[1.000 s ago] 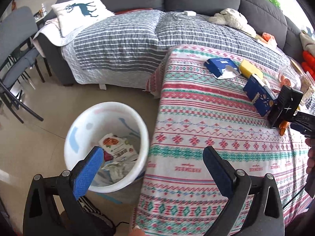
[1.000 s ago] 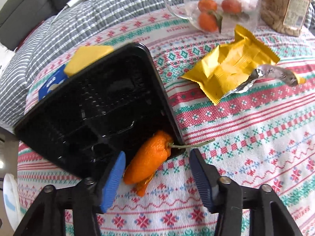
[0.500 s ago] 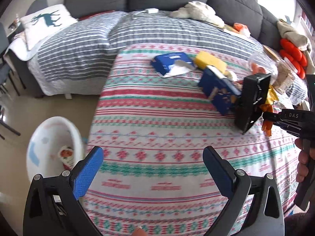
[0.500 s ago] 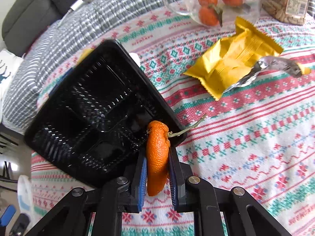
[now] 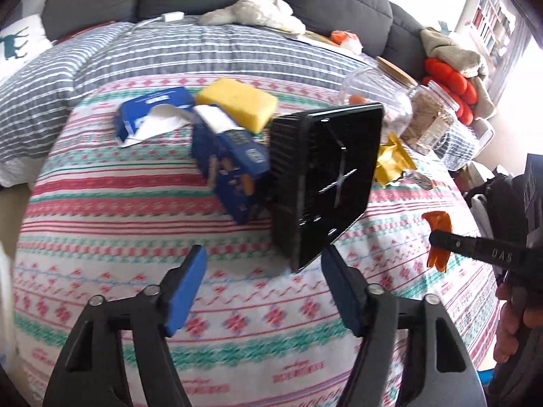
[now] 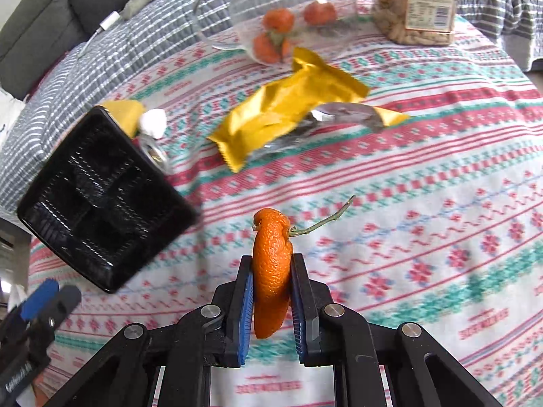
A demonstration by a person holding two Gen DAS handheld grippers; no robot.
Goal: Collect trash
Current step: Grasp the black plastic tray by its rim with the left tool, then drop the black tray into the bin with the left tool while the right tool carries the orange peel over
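A black plastic tray (image 5: pixel 325 179) stands tilted on edge on the patterned tablecloth (image 5: pixel 118 237), leaning on a blue box (image 5: pixel 230 166). My left gripper (image 5: pixel 264 285) is closing just in front of it. The tray's lower corner sits between the blue pads, close to the right one, and neither pad presses on it. My right gripper (image 6: pixel 271 261) is shut on a piece of orange peel (image 6: pixel 271 237) with a stem, held above the cloth to the right of the tray (image 6: pixel 98 200). The left wrist view shows that peel (image 5: pixel 437 224) at the right edge.
A torn yellow wrapper (image 6: pixel 288 108) lies behind the peel. Farther back stand a glass jar with oranges (image 6: pixel 281 23) and a snack jar (image 6: pixel 417 3). A second blue box (image 5: pixel 152 112) and a yellow sponge (image 5: pixel 237 101) lie behind the tray. A hand (image 5: pixel 512 322) grips the right tool.
The left gripper swung from over the white bin to the black tray and its jaws narrowed. The right gripper shut on the orange peel and drew it away from the tray.
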